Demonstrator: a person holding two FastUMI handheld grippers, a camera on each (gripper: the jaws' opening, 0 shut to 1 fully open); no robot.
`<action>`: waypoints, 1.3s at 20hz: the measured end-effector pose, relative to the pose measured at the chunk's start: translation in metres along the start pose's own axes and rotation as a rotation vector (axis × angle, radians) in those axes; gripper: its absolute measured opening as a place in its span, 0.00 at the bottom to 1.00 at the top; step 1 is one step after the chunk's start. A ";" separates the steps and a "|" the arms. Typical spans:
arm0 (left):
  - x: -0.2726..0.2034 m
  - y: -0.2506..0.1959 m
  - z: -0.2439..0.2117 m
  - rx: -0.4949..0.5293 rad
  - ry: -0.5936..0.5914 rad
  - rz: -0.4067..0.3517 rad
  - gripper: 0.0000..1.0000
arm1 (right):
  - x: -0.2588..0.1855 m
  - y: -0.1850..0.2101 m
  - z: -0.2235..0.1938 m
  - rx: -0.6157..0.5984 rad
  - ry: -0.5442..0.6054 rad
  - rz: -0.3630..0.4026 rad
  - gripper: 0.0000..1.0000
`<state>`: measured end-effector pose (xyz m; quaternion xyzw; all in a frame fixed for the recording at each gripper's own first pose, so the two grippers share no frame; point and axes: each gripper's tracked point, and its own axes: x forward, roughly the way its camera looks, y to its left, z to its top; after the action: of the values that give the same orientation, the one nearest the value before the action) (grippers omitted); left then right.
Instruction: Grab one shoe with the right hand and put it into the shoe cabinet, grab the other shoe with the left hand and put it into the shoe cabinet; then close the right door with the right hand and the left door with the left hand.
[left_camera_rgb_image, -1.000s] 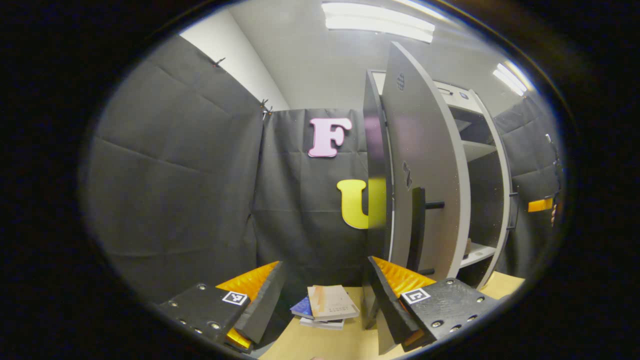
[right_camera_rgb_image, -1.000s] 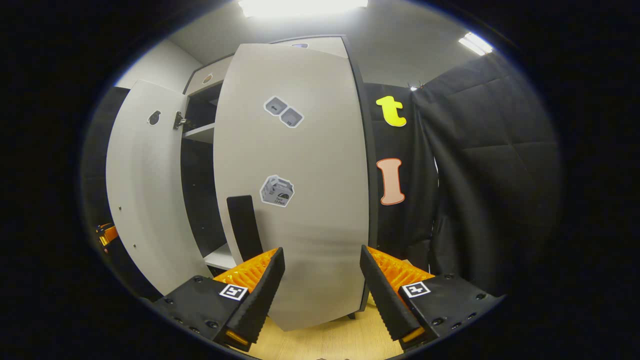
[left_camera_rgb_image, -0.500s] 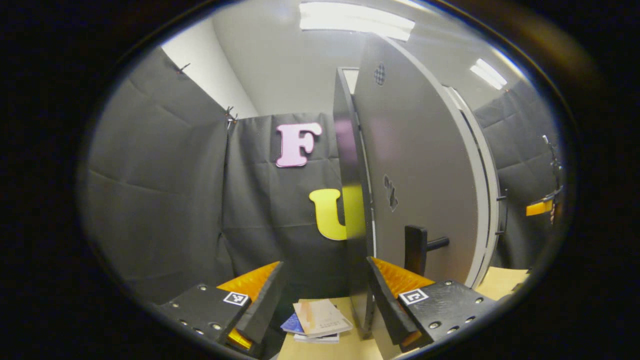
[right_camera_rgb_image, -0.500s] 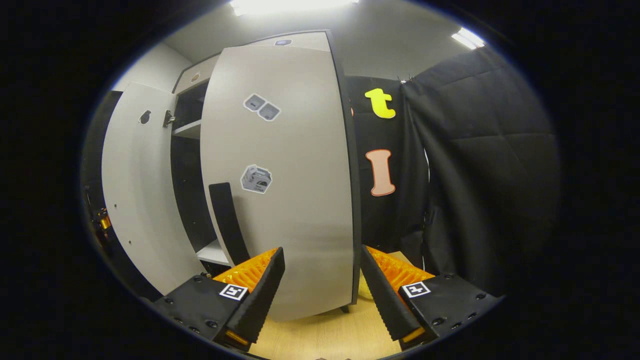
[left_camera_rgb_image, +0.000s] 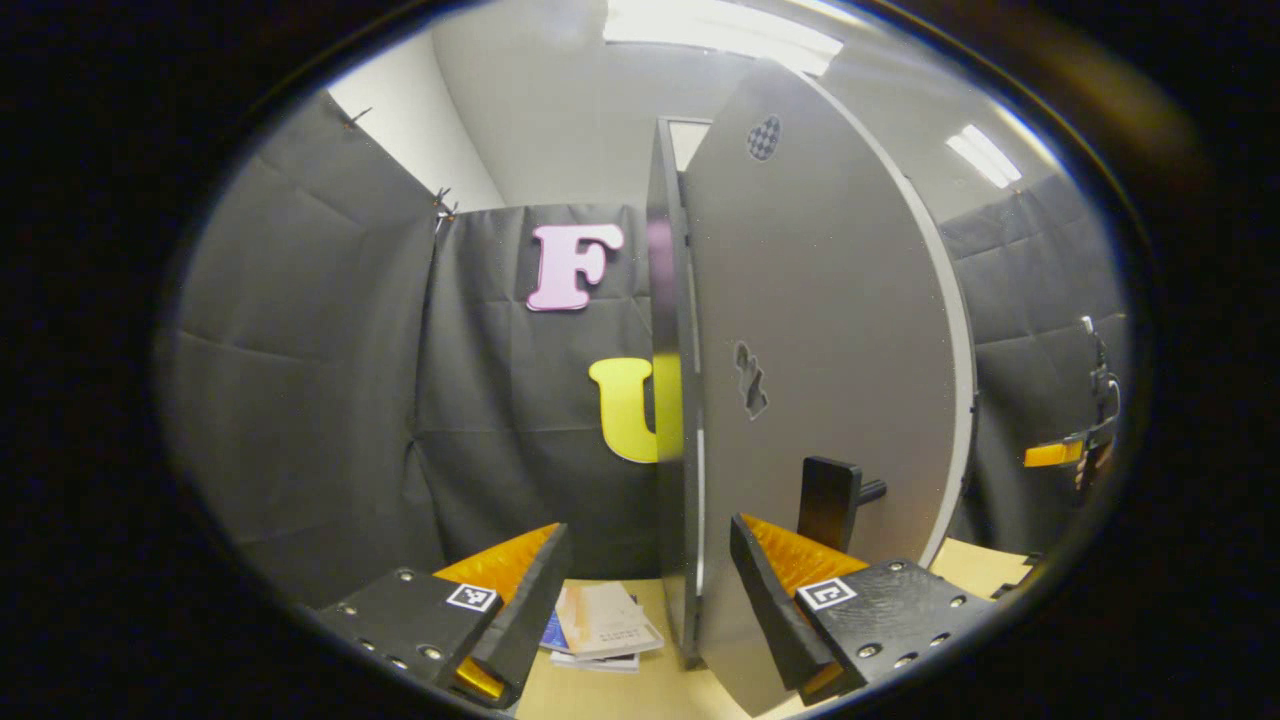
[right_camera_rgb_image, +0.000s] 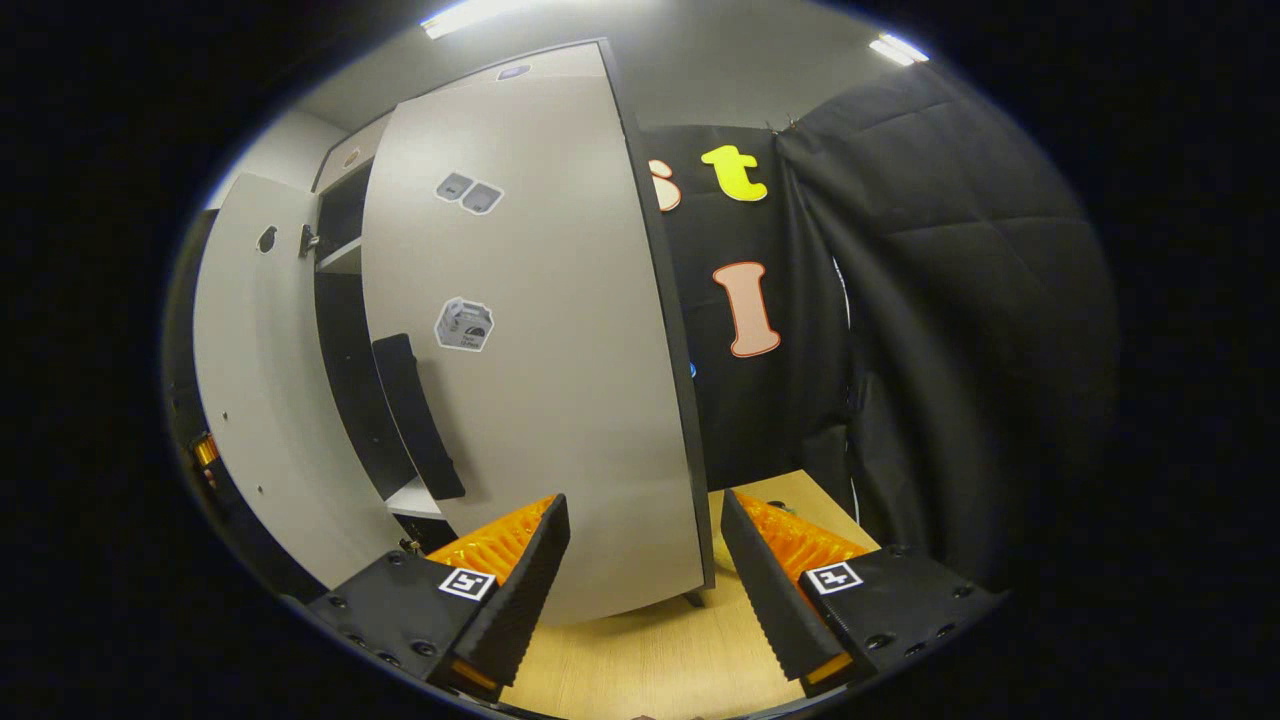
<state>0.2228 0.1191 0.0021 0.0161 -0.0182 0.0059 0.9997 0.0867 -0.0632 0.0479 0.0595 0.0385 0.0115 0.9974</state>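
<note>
In the left gripper view the cabinet's grey left door (left_camera_rgb_image: 830, 330) fills the right half, swung across the opening, its black handle (left_camera_rgb_image: 828, 490) low down. My left gripper (left_camera_rgb_image: 645, 590) is open, its right finger (left_camera_rgb_image: 775, 600) close against the door's lower face; whether they touch I cannot tell. In the right gripper view the right door (right_camera_rgb_image: 550, 380), with stickers and a black handle (right_camera_rgb_image: 415, 415), stands just ahead. My right gripper (right_camera_rgb_image: 645, 590) is open and holds nothing, below the door's outer edge. The left door (right_camera_rgb_image: 250, 380) stands ajar, with a dark gap and a shelf (right_camera_rgb_image: 340, 262) between the doors.
A small stack of books (left_camera_rgb_image: 600, 630) lies on the wooden floor (right_camera_rgb_image: 660, 655) beside the cabinet's dark side panel (left_camera_rgb_image: 670, 400). Black cloth walls close in on both sides. The other gripper (left_camera_rgb_image: 1060, 455) shows small at the far right of the left gripper view.
The left door has swung further shut, hiding the shelves seen a second ago. In the right gripper view the right door has slid leftward and more wall and floor show.
</note>
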 end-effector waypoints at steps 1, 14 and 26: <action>-0.001 -0.015 0.000 0.001 0.003 -0.003 0.99 | 0.002 0.001 0.000 -0.008 0.000 0.009 0.97; 0.043 -0.131 0.003 -0.016 0.036 -0.029 0.99 | 0.013 0.023 0.001 -0.030 0.027 0.088 0.97; -0.003 -0.124 0.011 -0.023 -0.001 0.085 0.99 | -0.001 0.020 0.034 0.019 -0.089 0.013 0.98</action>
<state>0.2209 -0.0048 0.0087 0.0039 -0.0192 0.0480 0.9987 0.0875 -0.0477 0.0838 0.0697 -0.0064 0.0147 0.9974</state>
